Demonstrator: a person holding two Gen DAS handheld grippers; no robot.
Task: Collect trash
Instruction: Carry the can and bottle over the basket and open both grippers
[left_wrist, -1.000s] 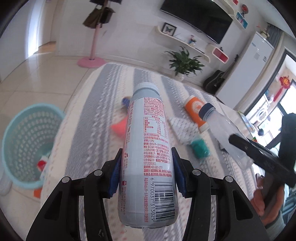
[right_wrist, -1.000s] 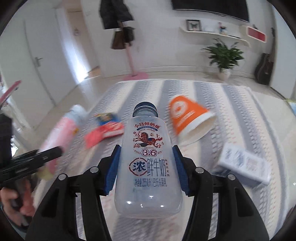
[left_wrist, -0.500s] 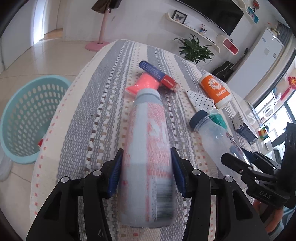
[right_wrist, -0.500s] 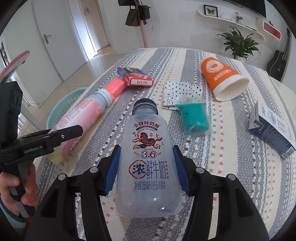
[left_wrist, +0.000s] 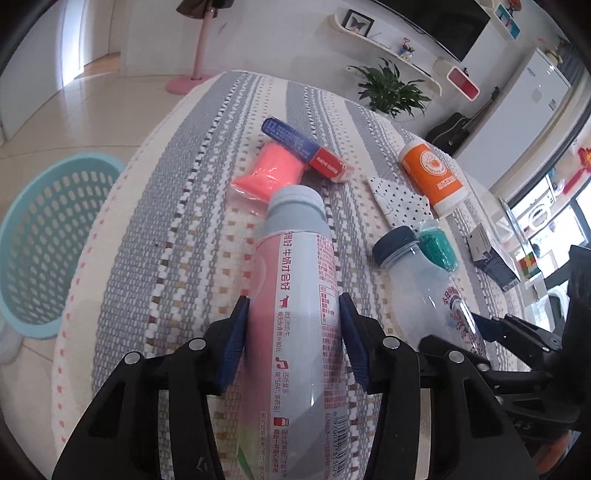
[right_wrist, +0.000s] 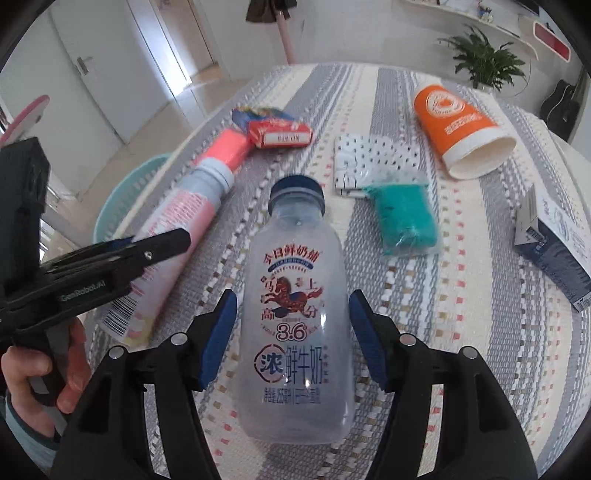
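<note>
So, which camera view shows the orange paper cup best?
The right wrist view. There the orange paper cup lies on its side on the striped tablecloth, large and unblocked, with its open white mouth and round logo visible. The left wrist view shows the same cup smaller, near the far right, and its mouth faces away.

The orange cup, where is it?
The orange cup lies on its side on the striped tablecloth, far right in the right wrist view, just beyond the dotted paper and the green packet.

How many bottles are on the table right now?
2. The pink bottle lies between the left gripper's fingers; the clear bottle lies between the right gripper's opening jaws. None seems hidden.
</note>
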